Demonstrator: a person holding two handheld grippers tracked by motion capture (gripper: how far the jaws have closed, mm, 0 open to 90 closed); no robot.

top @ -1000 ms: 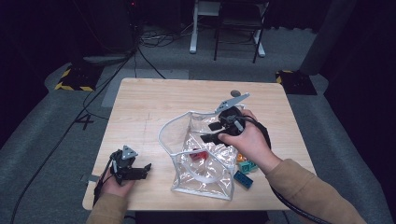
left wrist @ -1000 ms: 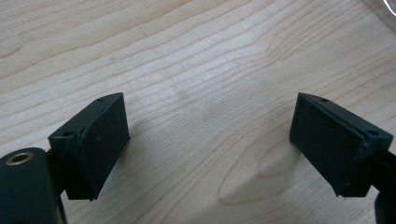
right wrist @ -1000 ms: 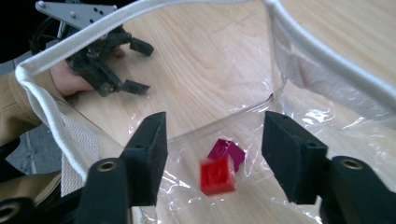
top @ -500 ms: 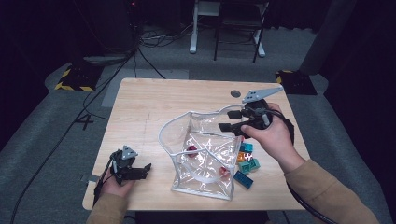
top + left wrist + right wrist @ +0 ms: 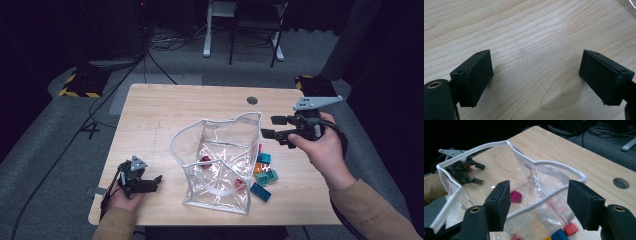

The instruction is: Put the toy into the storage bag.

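A clear plastic bag with a white rim stands open at the table's middle. A magenta brick and a red brick lie inside it. Teal, orange and blue bricks lie on the wood against its right side. My right gripper hovers just right of the bag's upper right corner, pointing at it. Its jaws have just been opening, are open, and hold nothing. My left gripper rests open over bare wood at the front left.
The wooden table has a round cable hole at the back right. The front edge runs just below the bag. A yellow-and-black marked box and cables lie on the floor beyond the table's far left.
My right gripper has pulled back from over the bag's opening to the right and slightly up, its jaws wider. The left gripper has stayed put.
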